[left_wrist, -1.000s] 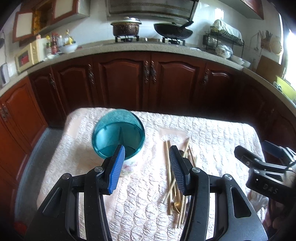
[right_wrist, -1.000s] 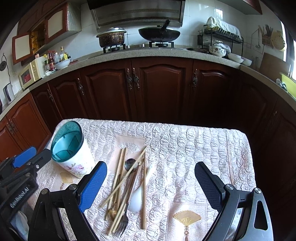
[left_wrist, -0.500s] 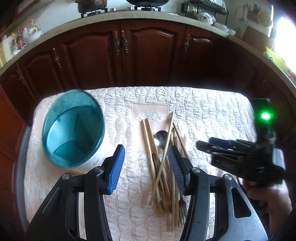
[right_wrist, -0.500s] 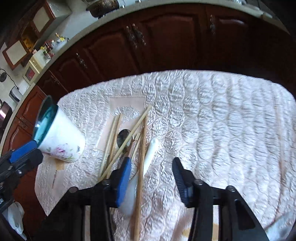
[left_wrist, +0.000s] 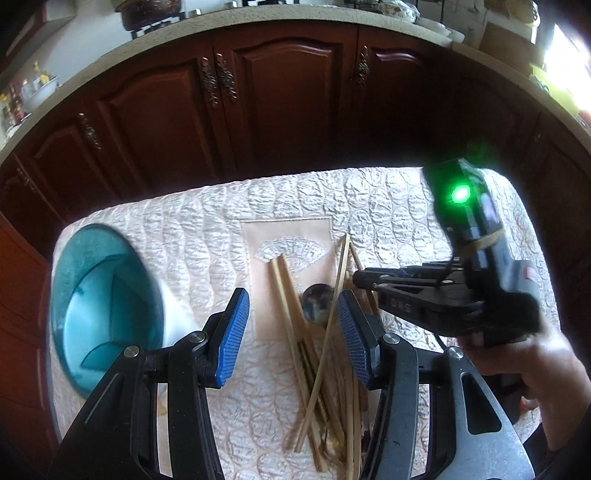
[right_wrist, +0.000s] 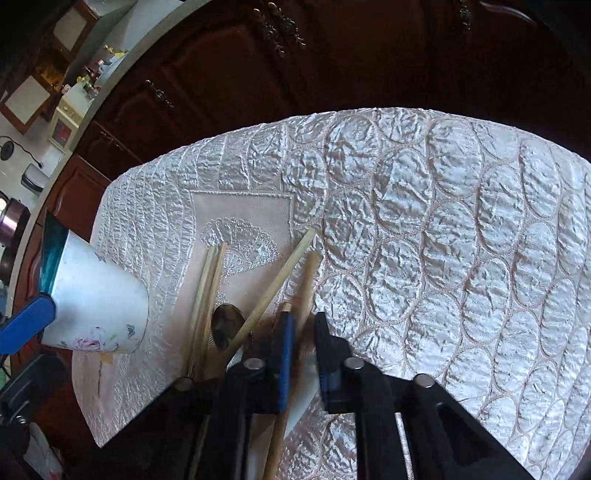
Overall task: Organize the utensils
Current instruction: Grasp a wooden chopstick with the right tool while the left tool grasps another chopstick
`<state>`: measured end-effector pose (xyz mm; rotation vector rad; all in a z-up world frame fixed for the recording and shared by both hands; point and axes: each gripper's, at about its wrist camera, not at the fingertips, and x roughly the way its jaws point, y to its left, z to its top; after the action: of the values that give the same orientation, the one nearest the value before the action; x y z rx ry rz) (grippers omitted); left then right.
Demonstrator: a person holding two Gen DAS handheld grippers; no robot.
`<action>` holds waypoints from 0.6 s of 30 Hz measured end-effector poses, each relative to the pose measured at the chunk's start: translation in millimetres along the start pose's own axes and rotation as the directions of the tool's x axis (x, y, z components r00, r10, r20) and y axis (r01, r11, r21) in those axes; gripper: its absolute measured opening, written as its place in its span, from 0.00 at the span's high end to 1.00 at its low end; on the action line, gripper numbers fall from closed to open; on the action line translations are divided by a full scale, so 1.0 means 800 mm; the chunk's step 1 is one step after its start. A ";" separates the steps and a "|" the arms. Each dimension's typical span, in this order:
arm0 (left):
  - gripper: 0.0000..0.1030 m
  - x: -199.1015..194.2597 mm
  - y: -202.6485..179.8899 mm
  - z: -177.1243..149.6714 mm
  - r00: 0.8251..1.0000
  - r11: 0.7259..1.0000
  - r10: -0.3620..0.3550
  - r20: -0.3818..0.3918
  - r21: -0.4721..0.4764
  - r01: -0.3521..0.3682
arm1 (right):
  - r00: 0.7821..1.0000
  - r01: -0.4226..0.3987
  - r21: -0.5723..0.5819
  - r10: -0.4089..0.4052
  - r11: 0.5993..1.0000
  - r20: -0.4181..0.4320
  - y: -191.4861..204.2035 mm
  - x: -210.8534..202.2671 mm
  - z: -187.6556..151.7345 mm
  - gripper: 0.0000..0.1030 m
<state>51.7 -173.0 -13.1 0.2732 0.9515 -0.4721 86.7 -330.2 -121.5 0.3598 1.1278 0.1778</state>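
Chopsticks point(right_wrist: 303, 280) are light, stiff, slippery: pinch mid-shaft with your nearly closed right tongs point(right_wrist: 301, 332); left tongs point(left_wrist: 291, 325) hang apart.

Dark red-brown wooden cabinets point(left_wrist: 280, 99) with ornate metal handles point(left_wrist: 218, 83) run in a curve beneath a speckled stone counter point(left_wrist: 295, 16). White tiled wall behind. Strong daylight enters at far right point(left_wrist: 569, 62). A quilted pale cloth point(right_wrist: 443, 221) covers the worktop.

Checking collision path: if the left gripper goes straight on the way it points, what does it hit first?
Likely the chopstick pile and metal spoon lying between the left gripper fingers' line, on the quilted cloth. Depth is unclear.
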 end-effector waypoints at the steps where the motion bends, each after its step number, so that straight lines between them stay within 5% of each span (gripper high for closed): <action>1: 0.52 0.005 -0.003 0.003 1.000 1.000 -0.007 -0.008 0.007 0.007 | 1.000 -0.010 0.003 0.010 1.000 0.007 -0.003 -0.005 -0.003 0.93; 15: 0.53 0.137 -0.055 0.054 0.984 0.991 -0.020 -0.177 0.126 0.043 | 0.998 -0.005 0.095 0.000 0.995 0.055 -0.069 -0.057 -0.038 0.93; 18: 0.65 0.158 -0.059 0.060 0.980 0.990 -0.002 -0.200 0.138 0.030 | 0.998 -0.021 0.100 0.015 0.995 0.064 -0.075 -0.065 -0.044 0.93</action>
<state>124.5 -268.1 -92.4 0.4470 1.1180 -0.5350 30.3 -396.0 -112.8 0.4622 1.0733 0.1251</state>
